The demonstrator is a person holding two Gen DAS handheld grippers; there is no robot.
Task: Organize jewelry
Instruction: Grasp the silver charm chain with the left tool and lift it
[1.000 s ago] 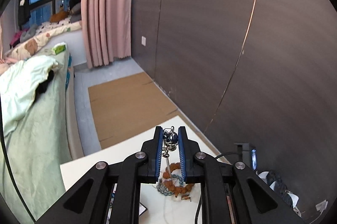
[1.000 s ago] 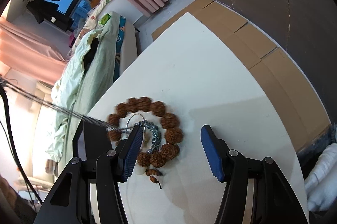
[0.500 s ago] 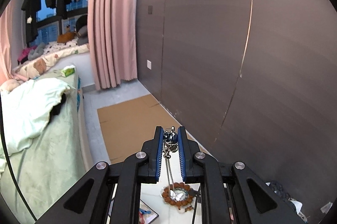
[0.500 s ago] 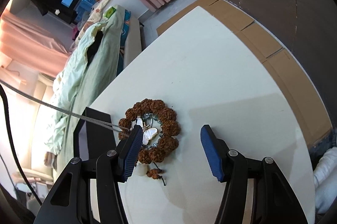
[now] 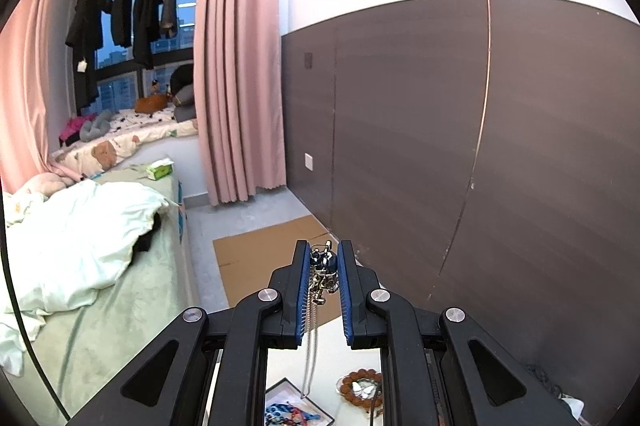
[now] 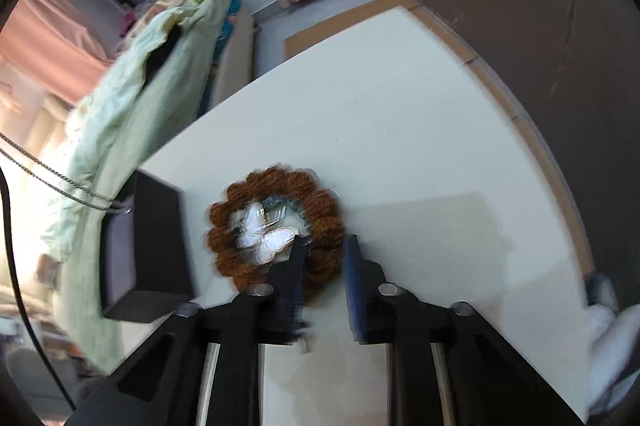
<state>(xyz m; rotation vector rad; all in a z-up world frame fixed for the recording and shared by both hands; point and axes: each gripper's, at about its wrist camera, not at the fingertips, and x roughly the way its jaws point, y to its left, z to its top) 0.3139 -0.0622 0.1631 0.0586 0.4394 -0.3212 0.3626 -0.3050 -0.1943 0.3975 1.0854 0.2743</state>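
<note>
My left gripper is raised high and shut on a silver chain necklace by its dark blue charm cluster; the chain hangs down toward the table. The same chain crosses the left of the right wrist view. A brown bead bracelet lies on the white table, ringed around a white butterfly piece. My right gripper points down at the ring's right side, its jaws closing with a bead between the pads. The bracelet also shows far below the left gripper.
A black open box stands left of the bracelet at the table's edge; a black tray holds colourful pieces. Beyond the table are a bed with pale green bedding, cardboard on the floor, a pink curtain and a dark panelled wall.
My left gripper rose, drawing the chain out of the bracelet and uncovering the butterfly piece. My right gripper shifted left over the ring's right side and its jaws narrowed onto a bead.
</note>
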